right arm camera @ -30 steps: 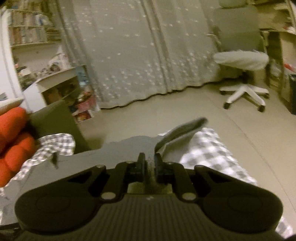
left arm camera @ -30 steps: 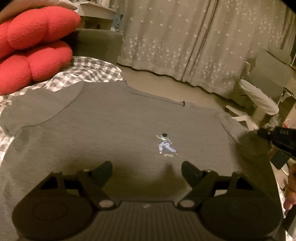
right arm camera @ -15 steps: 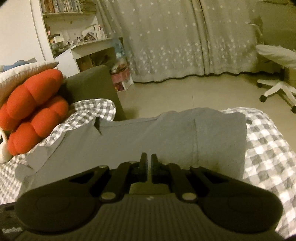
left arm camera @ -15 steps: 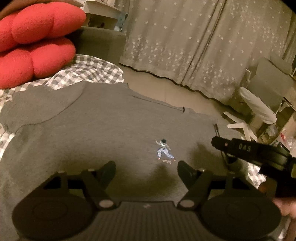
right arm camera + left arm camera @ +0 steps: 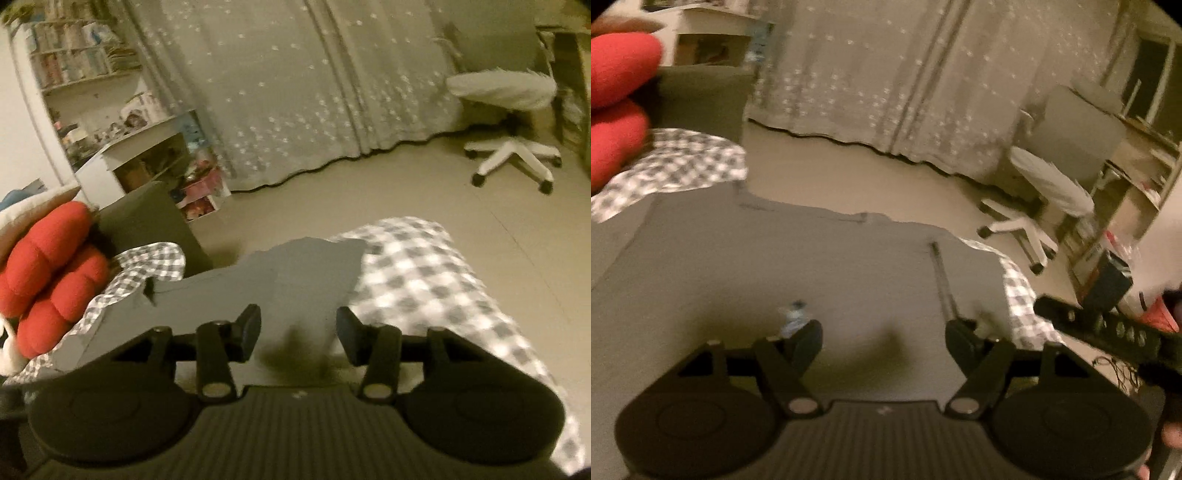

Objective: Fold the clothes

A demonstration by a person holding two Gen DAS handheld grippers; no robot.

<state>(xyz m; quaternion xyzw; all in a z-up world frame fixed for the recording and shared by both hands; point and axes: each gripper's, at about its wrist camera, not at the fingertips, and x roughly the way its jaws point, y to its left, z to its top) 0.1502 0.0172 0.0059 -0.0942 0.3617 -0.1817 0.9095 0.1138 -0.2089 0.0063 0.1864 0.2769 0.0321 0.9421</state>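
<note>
A grey T-shirt [image 5: 849, 266] lies flat on the bed, its small printed figure [image 5: 792, 317] just beside my left finger. My left gripper [image 5: 882, 332] hovers open over the shirt's lower right part with nothing between its fingers. The shirt's right sleeve is folded inward and lies on the shirt body [image 5: 314, 269]. My right gripper [image 5: 299, 326] hangs above that folded part; its jaws are opening and nothing is between them. One of the right gripper's fingers [image 5: 1071, 317] shows at the right edge of the left wrist view.
A checked bed cover [image 5: 424, 288] lies under the shirt and drops off at the bed's far edge. Red cushions [image 5: 48, 254] are piled at the left. Beyond the bed are bare floor, a starred curtain [image 5: 295, 92], a white swivel chair [image 5: 509, 110] and shelves [image 5: 74, 66].
My right gripper carried the sleeve over onto the shirt, let it go, opened and drew back. My left gripper slid to the right across the shirt, staying open.
</note>
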